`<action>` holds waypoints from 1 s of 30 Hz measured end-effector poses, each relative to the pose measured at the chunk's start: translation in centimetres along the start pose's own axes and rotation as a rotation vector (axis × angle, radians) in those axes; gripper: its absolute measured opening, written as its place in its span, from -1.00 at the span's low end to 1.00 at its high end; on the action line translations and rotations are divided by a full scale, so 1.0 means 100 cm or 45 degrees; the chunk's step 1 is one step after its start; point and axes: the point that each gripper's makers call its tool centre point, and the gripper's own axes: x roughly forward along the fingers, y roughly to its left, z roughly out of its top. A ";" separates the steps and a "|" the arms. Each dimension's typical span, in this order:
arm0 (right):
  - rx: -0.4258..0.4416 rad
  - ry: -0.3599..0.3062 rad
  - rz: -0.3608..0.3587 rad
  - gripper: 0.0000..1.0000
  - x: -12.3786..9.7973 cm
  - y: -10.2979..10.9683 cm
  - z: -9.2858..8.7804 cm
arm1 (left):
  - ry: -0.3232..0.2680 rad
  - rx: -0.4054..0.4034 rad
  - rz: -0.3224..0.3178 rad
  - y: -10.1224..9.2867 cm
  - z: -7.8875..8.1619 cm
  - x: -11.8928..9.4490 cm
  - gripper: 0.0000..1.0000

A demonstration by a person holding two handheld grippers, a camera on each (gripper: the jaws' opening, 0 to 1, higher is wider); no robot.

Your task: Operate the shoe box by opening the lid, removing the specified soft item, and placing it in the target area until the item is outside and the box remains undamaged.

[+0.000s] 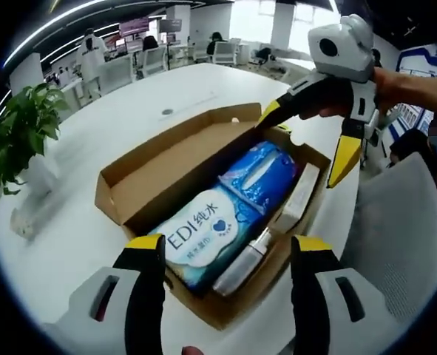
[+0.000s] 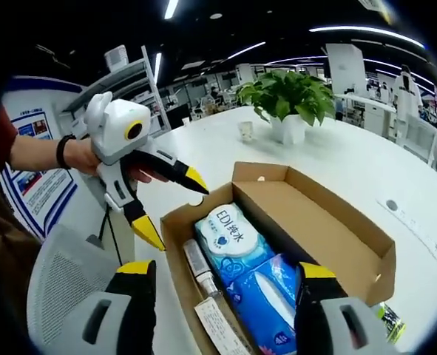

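Shoe box (image 1: 203, 214) sits open on the white table (image 1: 129, 126), wipes pack (image 1: 203, 233) inside. Both the left gripper (image 1: 225, 255) and right gripper (image 2: 222, 285) hover spread; better to pinch the pack's soft middle, clear of the cardboard walls.

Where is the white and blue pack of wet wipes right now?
The white and blue soft pack of wet wipes lies inside the open brown cardboard shoe box on the white table, end to end with a blue tissue pack and beside a slim silver tube.
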 end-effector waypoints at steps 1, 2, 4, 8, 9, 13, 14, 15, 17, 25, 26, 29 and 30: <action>-0.004 0.004 0.001 0.52 0.001 0.000 0.000 | 0.003 0.007 -0.001 0.001 0.000 0.001 0.38; -0.026 0.060 0.002 0.51 0.004 -0.002 -0.005 | 0.012 0.024 -0.004 0.002 0.000 0.002 0.38; -0.064 0.087 -0.003 0.52 0.008 -0.004 -0.008 | 0.024 0.052 -0.008 0.005 -0.001 0.005 0.38; -0.071 0.104 0.016 0.53 0.016 -0.004 -0.008 | 0.047 0.086 -0.036 0.005 -0.002 0.010 0.39; -0.069 0.109 0.021 0.53 0.018 -0.005 -0.009 | 0.053 0.099 -0.037 0.006 -0.002 0.012 0.39; -0.103 0.135 0.024 0.54 0.025 -0.005 -0.010 | 0.069 0.127 -0.036 0.011 -0.004 0.015 0.39; -0.114 0.140 0.024 0.54 0.028 -0.005 -0.009 | 0.070 0.133 -0.037 0.012 -0.004 0.016 0.39; -0.119 0.140 0.028 0.53 0.030 -0.006 -0.008 | 0.074 0.144 -0.038 0.013 -0.004 0.018 0.39; -0.119 0.142 0.039 0.53 0.035 -0.006 -0.008 | 0.087 0.159 -0.038 0.015 -0.006 0.020 0.40; -0.168 0.194 0.068 0.51 0.057 -0.008 -0.007 | 0.196 0.283 -0.011 0.025 -0.015 0.032 0.42; -0.183 0.212 0.078 0.50 0.060 -0.008 -0.008 | 0.206 0.318 -0.012 0.025 -0.016 0.035 0.43; -0.265 0.283 0.082 0.49 0.069 -0.012 -0.014 | 0.237 0.346 -0.037 0.024 -0.020 0.042 0.44; -0.274 0.296 0.087 0.49 0.073 -0.012 -0.015 | 0.242 0.352 -0.042 0.024 -0.021 0.043 0.45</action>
